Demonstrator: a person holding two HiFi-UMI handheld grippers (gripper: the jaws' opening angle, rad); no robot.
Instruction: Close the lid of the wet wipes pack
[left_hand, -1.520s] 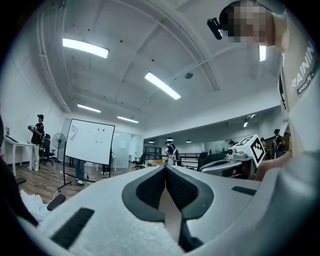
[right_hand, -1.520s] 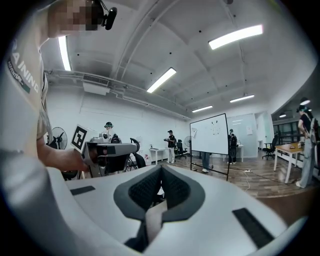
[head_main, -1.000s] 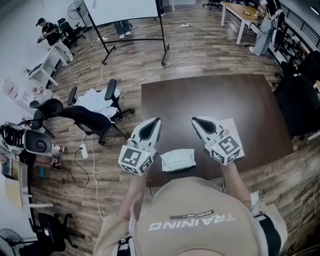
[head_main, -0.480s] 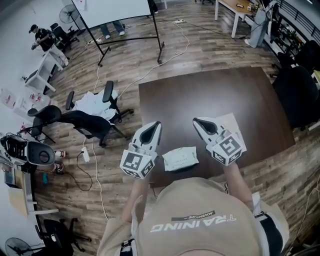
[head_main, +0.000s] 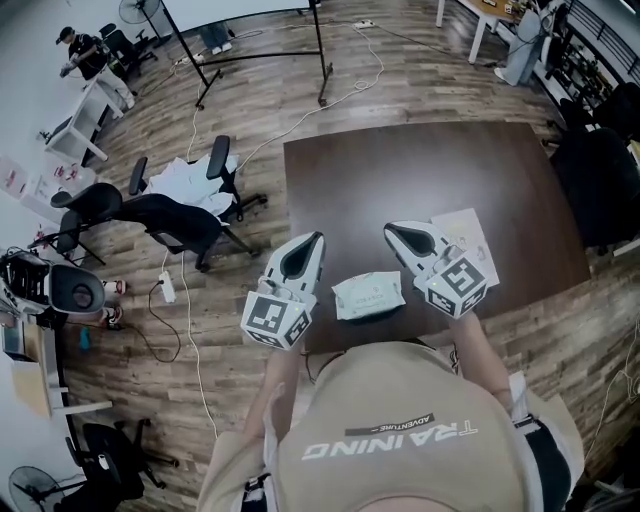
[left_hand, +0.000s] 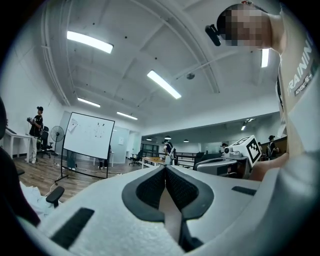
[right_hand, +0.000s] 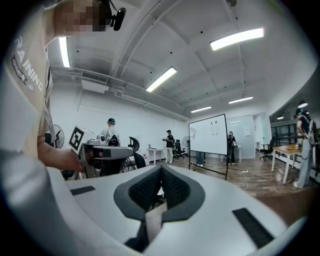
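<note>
The wet wipes pack (head_main: 368, 296), pale green and white, lies flat on the dark brown table (head_main: 420, 180) near its front edge. Whether its lid is up or down cannot be made out. My left gripper (head_main: 316, 238) hovers just left of the pack, jaws shut with nothing in them. My right gripper (head_main: 390, 230) hovers just right of it, also shut and holding nothing. In the left gripper view the black pads (left_hand: 150, 187) meet at the tip, and the right gripper (left_hand: 240, 155) shows beyond. The right gripper view shows closed pads (right_hand: 146, 189) and the left gripper (right_hand: 100, 152).
A white paper sheet (head_main: 468, 238) lies on the table beside the right gripper. Left of the table stand black office chairs (head_main: 160, 220), with cables on the wood floor. A whiteboard stand (head_main: 320, 60) is beyond the table's far edge. People stand far off at desks.
The head view has shifted, so table and pack sit higher in the picture. Both grippers stay shut on either side of the pack, a little nearer the front edge.
</note>
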